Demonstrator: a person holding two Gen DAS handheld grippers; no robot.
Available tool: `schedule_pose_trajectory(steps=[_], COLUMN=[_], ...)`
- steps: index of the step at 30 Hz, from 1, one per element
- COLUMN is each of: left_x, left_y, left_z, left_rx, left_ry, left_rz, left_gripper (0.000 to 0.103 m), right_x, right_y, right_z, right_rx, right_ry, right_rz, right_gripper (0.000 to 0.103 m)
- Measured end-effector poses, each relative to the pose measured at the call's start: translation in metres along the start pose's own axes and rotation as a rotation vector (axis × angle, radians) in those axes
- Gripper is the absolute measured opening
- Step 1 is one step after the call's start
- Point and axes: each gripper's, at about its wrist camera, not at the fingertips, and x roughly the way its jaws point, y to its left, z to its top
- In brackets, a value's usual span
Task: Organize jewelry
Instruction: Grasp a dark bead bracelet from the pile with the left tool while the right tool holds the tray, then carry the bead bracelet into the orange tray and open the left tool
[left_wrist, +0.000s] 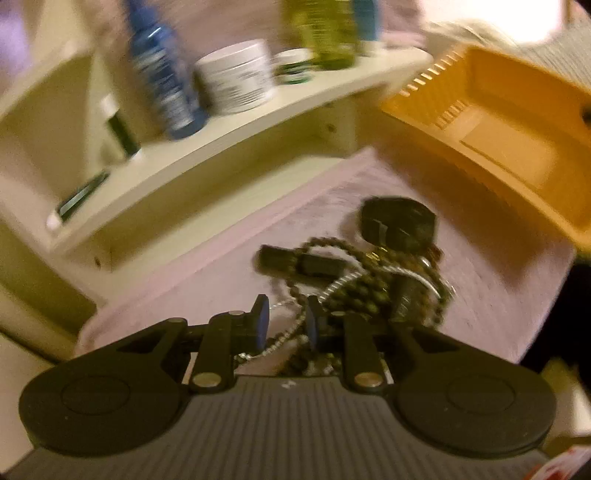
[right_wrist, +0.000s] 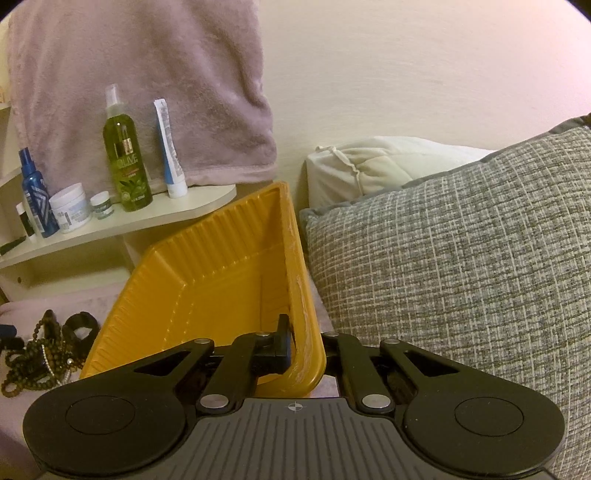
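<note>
Gripping the near rim of the yellow tray (right_wrist: 192, 295), the right tool (right_wrist: 301, 350) has its jaws clamped on the plastic wall and holds the tray tipped up on edge. Right of this tool a grey pillow (right_wrist: 461, 258) presses close, with a white pillow (right_wrist: 369, 166) behind it. Ahead and to its left a shelf (right_wrist: 110, 225) carries a green bottle (right_wrist: 125, 158), a blue bottle (right_wrist: 35, 192), a white jar (right_wrist: 70, 206), a small jar (right_wrist: 100, 205) and a tube (right_wrist: 168, 147), under a hanging towel (right_wrist: 140, 92).

The left tool (left_wrist: 285, 321) has its jaws nearly closed, with a silver chain (left_wrist: 295, 325) and dark beads (left_wrist: 325, 291) running between the blue pads; blur hides whether the pads pinch them. Just ahead of it the jewelry pile (left_wrist: 369, 266) lies tangled on pinkish fabric (left_wrist: 221, 258), a black watch (left_wrist: 399, 221) at its far side. The tray stands beyond the pile to this tool's right, the shelf to its left.
</note>
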Motion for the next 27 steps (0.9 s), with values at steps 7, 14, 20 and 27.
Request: schedule_pose_trajectory(steps=[7,14,20,27], left_x=[0.025,0.028,-0.005,-0.041], left_y=[0.019,0.014,0.019,0.027], left_z=[0.008,0.010,0.023,0.050], left_rx=[-0.159,-0.155,-0.124,-0.093], left_ry=[0.014,0.009,-0.095,-0.168], left_rz=[-0.071,-0.054,-0.013,0.016], left_gripper=[0.019,0.006,0.006,0.006], right_x=[0.001,0.001,-0.001,-0.003], right_y=[-0.003,-0.005,-0.003,0.001], right_z=[-0.002,-0.001,-0.003,-0.003], right_rx=[0.000,0.002,0.000,-0.004], right_ry=[0.010,0.010,0.007,-0.004], right_rz=[0.001,0.005,0.005,0.004], right_gripper=[0.005,0.005,0.005,0.005])
